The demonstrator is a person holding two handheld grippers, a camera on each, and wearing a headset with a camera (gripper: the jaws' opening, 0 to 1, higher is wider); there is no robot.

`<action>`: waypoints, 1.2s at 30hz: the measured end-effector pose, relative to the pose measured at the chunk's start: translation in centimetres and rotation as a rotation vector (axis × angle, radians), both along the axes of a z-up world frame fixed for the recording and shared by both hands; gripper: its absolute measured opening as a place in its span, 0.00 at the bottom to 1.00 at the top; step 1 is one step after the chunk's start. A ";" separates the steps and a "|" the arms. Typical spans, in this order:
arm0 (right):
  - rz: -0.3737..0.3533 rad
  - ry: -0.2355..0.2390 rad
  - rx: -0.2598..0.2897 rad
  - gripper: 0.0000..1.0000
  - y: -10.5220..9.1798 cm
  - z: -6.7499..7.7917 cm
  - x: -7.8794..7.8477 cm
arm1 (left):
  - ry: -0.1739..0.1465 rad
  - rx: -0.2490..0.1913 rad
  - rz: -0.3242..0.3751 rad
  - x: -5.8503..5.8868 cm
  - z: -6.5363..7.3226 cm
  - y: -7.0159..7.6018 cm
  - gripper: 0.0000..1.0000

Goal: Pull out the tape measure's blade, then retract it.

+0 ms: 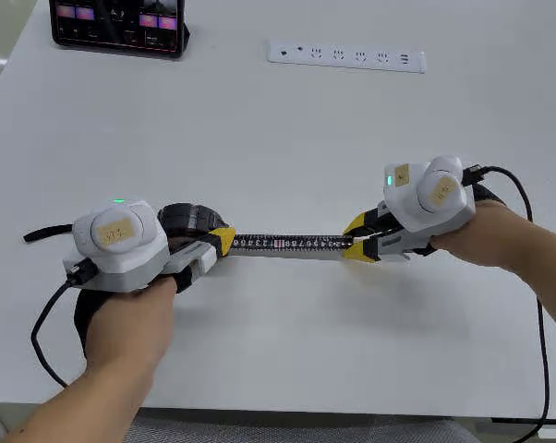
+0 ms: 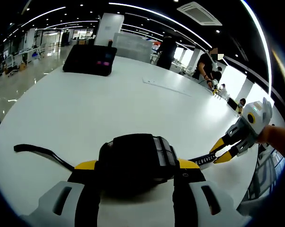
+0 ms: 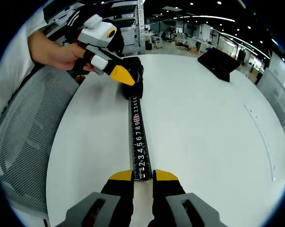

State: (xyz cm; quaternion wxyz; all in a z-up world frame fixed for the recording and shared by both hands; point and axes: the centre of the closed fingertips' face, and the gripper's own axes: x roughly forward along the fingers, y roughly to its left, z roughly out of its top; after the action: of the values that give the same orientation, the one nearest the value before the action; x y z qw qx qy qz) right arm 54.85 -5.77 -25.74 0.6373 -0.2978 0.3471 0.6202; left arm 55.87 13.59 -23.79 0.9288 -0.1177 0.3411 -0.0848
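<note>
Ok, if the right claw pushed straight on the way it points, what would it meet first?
The right claw, shut on the blade, points along it; first in line is probably the tape measure case, gripped by the left claw.

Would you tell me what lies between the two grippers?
The blade spans the gap, from the left gripper to the right gripper, seen in head view.

I see a dark tablet (image 1: 119, 25), screen lit, at the white table's (image 1: 287, 138) far edge, with a white power strip (image 1: 346, 55) lying flat to its right. A grey mesh chair (image 3: 24, 142) stands at the near edge.
</note>
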 end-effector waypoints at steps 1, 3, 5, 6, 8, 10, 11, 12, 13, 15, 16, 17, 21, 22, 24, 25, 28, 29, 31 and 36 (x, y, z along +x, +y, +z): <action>-0.001 0.002 0.002 0.11 0.2 0.0 0.0 | 0.000 -0.003 0.000 0.0 0.0 0.0 0.58; 0.000 0.003 0.003 0.11 0.4 -0.1 0.0 | -0.001 -0.006 0.000 0.0 0.0 0.0 0.58; 0.000 0.005 0.005 0.11 0.6 -0.1 0.0 | 0.001 -0.008 -0.001 0.0 0.0 0.0 0.58; -0.001 0.005 0.008 0.11 0.8 -0.1 0.0 | 0.001 -0.009 0.000 0.0 0.0 0.0 0.58; -0.001 0.008 0.012 0.11 1.1 -0.1 0.0 | 0.000 -0.013 0.000 0.0 0.0 0.1 0.58; -0.001 0.008 0.013 0.11 1.3 -0.2 0.1 | 0.001 -0.013 -0.002 0.0 0.0 0.1 0.58; -0.002 0.011 0.016 0.11 1.4 -0.2 0.0 | 0.002 -0.014 -0.002 0.0 0.0 0.1 0.58; -0.002 0.012 0.018 0.11 1.5 -0.2 0.0 | 0.001 -0.015 -0.002 0.0 0.0 0.1 0.58; -0.004 0.014 0.024 0.11 1.7 -0.2 0.0 | 0.001 -0.018 -0.002 0.0 0.0 0.1 0.58; -0.008 0.022 0.039 0.11 2.2 -0.1 0.0 | -0.001 -0.021 -0.003 0.0 0.0 0.1 0.58; -0.008 0.023 0.044 0.11 2.5 -0.1 0.1 | 0.001 -0.023 -0.003 0.0 0.0 0.1 0.58; -0.006 0.022 0.046 0.11 2.7 -0.1 0.0 | 0.001 -0.024 -0.003 0.0 0.0 0.1 0.58; 0.003 0.025 0.060 0.11 3.8 -0.1 0.0 | 0.004 -0.031 -0.004 -0.1 0.1 0.1 0.58; 0.005 0.026 0.064 0.11 4.0 -0.1 -0.1 | 0.004 -0.033 -0.003 -0.1 0.1 0.1 0.58; 0.010 0.028 0.069 0.11 4.5 -0.2 -0.1 | 0.005 -0.036 -0.004 -0.1 0.1 0.1 0.58; 0.011 0.029 0.070 0.11 4.6 -0.3 -0.1 | 0.005 -0.036 -0.004 -0.1 0.1 0.1 0.58; 0.015 0.029 0.079 0.11 5.2 -0.2 -0.1 | 0.005 -0.042 -0.002 -0.1 0.1 0.1 0.58; 0.017 0.029 0.081 0.11 5.3 -0.2 0.0 | 0.005 -0.043 -0.002 -0.1 0.1 0.1 0.58; 0.018 0.031 0.087 0.11 5.7 -0.2 0.0 | 0.005 -0.047 -0.001 -0.1 0.1 0.1 0.58; 0.015 0.043 0.107 0.11 6.6 -0.2 -0.1 | 0.004 -0.051 -0.005 -0.2 0.2 0.1 0.58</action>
State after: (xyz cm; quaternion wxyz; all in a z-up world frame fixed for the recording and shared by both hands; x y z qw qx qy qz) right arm 54.78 0.81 -25.94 0.6402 -0.2526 0.3250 0.6487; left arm 55.70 13.69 -23.63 0.9246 -0.1404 0.3410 -0.0957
